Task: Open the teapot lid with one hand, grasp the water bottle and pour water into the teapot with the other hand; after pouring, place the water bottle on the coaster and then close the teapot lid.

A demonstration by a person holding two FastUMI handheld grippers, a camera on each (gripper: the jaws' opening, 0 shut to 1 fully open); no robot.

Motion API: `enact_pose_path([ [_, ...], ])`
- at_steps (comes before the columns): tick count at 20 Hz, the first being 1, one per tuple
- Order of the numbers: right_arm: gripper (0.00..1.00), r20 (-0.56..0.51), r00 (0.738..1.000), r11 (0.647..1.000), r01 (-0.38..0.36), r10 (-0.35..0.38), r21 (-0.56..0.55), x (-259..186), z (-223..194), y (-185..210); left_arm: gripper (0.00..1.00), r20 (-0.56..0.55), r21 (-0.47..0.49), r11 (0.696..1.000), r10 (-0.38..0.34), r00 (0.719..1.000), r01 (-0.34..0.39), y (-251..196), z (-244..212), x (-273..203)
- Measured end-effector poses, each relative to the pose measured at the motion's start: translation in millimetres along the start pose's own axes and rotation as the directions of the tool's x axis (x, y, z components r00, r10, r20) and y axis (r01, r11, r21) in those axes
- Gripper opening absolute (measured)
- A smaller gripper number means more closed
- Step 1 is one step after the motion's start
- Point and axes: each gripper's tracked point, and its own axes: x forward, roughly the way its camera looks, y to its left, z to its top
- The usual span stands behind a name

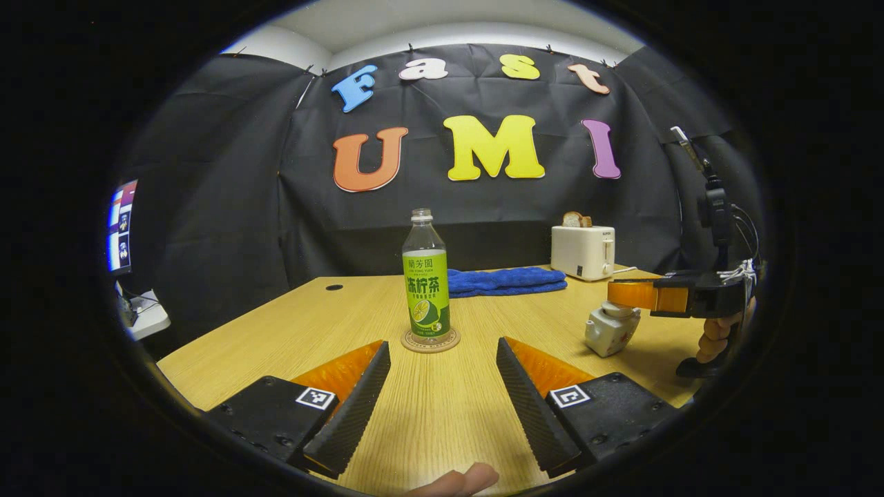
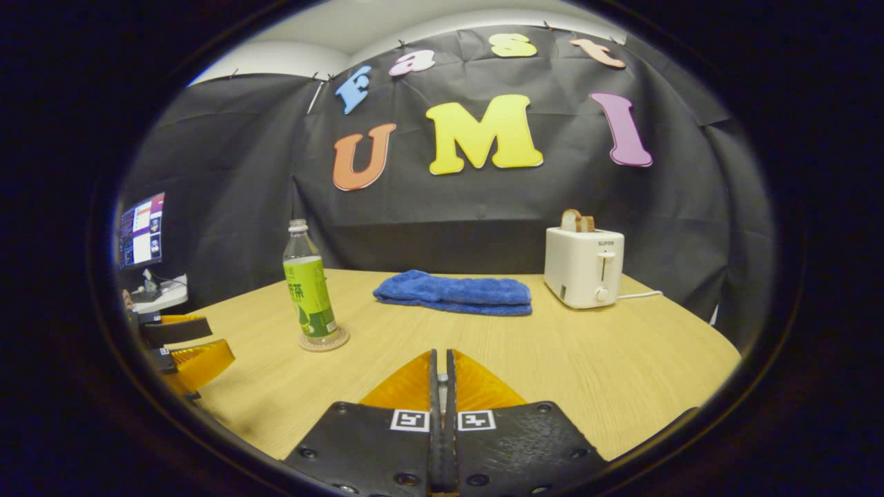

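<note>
A wooden counter (image 1: 442, 407) carries every object, set before a black cloth wall. At its far side lies a folded blue towel (image 2: 452, 292), and to the right of it stands a white toaster (image 2: 583, 267) with slices of bread (image 2: 575, 221) standing in its slots; a cord runs from its base toward the counter's right edge. A clear water bottle (image 1: 426, 278) with a green label stands upright on a round coaster (image 1: 430, 340); it has no cap, and whether any liquid is in it cannot be told. A small white teapot (image 1: 611, 330) sits on the counter well to the right of the bottle, lid in place. In the left gripper view, the left gripper (image 1: 442, 400) is low over the counter, its jaws spread wide and empty, facing the bottle with bare counter between; a fingertip shows at the bottom edge. The right gripper (image 1: 630, 295), held by a hand (image 1: 718, 337), hangs just above the teapot lid; in the right gripper view its jaws are closed together on nothing. A lit monitor (image 2: 141, 231) stands beyond the counter's left end.
</note>
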Motion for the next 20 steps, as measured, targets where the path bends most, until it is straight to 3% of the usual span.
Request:
enact_pose_path([
  [5, 0.0, -0.012, 1.0, 1.0, -0.002, 0.002, 0.003, 3, -4, 1, 0.97, -0.021, -0.011, 1.0, 0.008, 1.0, -0.008, 5, -5, -1],
  [9, 0.06, -0.014, 1.0, 1.0, -0.006, 0.006, 0.02, -2, -6, -3, 0.97, -0.033, -0.016, 1.0, 0.014, 0.999, -0.015, 8, -7, -3],
  [13, 0.2, 0.007, 1.0, 1.0, 0.0, 0.0, 0.017, -15, 4, -6, 0.97, -0.045, -0.044, 0.999, 0.01, 0.999, -0.012, 9, -6, -7],
  [14, 0.28, 0.018, 1.0, 1.0, 0.002, -0.003, 0.024, -18, 8, -8, 0.97, -0.049, -0.047, 0.999, 0.006, 0.999, -0.008, 8, -5, -9],
  [18, 0.35, 0.077, 0.997, 0.999, -0.015, 0.012, 0.04, -45, 31, -9, 0.96, -0.033, -0.053, 0.998, 0.026, 0.999, -0.028, 18, 9, -18],
  [20, 0.47, 0.122, 0.993, 1.0, 0.004, -0.006, 0.018, -62, 46, -16, 0.97, -0.03, -0.059, 0.998, 0.018, 0.999, -0.02, 16, 16, -22],
])
